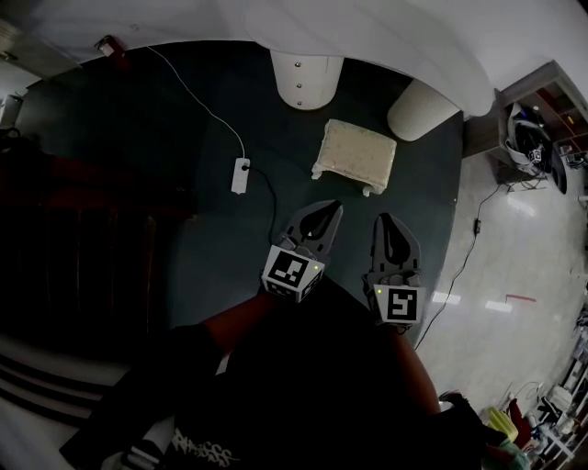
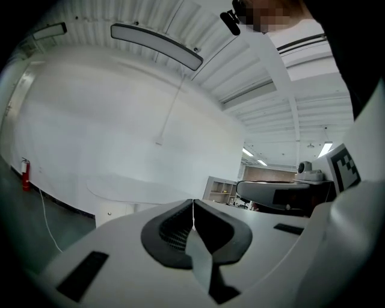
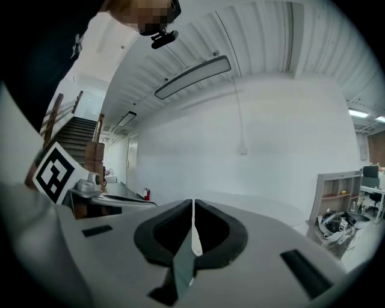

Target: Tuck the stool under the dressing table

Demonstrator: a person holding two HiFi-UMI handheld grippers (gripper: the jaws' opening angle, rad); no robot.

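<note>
Left tool: jaws pressed together, empty; aimed at the stool, probably to push rather than grip.
Right tool: likewise closed and empty, alongside.
Stool: cream, padded, rectangular; on dark carpet, just short of the table.
Table: smooth white top, 2 rounded pedestals.

The head view was dim and heavily fisheye, its left side sunk almost to black, while the pale tiled floor on the right carried soft patches of glare. Both gripper views were brighter, evenly lit off white wall and ceiling, with black vignetted corners and bowed edges; the left hand-held gripper and right hand-held gripper blurred close to the lens.
</note>
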